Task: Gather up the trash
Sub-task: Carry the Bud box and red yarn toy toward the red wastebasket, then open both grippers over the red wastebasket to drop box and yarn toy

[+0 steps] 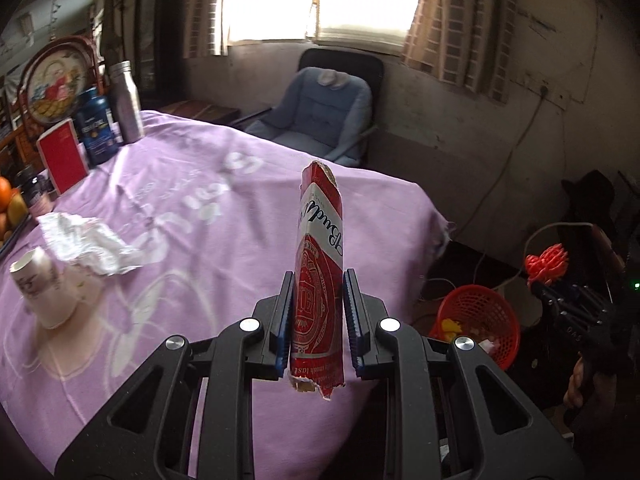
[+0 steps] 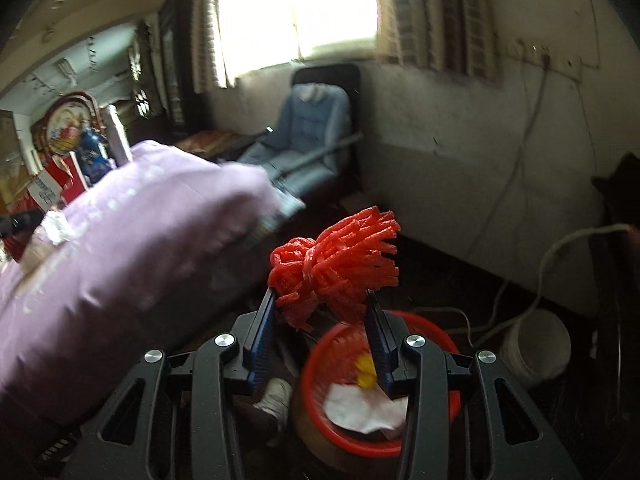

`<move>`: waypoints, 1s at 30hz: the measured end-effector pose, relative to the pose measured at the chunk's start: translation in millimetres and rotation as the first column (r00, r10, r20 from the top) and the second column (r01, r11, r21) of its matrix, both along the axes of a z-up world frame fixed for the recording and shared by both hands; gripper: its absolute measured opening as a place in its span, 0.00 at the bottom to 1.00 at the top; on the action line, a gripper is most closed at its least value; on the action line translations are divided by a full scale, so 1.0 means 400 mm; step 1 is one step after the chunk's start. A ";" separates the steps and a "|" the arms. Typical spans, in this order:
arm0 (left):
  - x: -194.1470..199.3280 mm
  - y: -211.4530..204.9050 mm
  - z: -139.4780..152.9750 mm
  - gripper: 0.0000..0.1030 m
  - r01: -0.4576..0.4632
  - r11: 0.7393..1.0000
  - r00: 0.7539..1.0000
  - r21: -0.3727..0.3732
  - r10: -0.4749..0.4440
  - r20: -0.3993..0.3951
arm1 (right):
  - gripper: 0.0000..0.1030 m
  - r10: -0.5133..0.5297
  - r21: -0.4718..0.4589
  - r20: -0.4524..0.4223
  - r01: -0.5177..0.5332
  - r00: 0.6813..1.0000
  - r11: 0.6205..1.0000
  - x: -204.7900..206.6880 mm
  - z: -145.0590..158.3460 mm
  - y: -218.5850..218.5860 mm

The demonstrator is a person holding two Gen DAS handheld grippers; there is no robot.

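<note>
Purple cloth (image 1: 224,216) covers the surface, where a crumpled paper (image 1: 90,246) and a tipped paper cup (image 1: 44,286) lie near each other. My left jaws (image 1: 318,316) are clamped on a flattened red carton (image 1: 318,272), held upright over the cloth. My right jaws (image 2: 320,332) pinch a bunch of red netting (image 2: 336,268) — just above the red basket (image 2: 320,360) on the floor, with scraps inside.

Motion blurred the purple tablecloth (image 2: 120,240) in the right wrist view. The red basket (image 1: 478,320) was partly hidden behind gripper fingers; its contents stayed unclear.
</note>
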State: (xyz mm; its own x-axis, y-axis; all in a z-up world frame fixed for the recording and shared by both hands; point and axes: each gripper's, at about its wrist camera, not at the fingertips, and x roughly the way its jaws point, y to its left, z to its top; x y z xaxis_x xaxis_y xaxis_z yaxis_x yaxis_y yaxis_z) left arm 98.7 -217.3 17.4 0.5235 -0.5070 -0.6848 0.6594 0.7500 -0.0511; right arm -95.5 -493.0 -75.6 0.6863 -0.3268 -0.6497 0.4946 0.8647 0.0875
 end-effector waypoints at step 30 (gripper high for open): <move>-0.265 -0.614 -0.316 0.39 0.517 0.833 0.850 0.197 -0.472 -0.233 | 0.71 -0.230 0.187 0.051 0.217 0.972 0.958 -0.177 -0.102 -0.237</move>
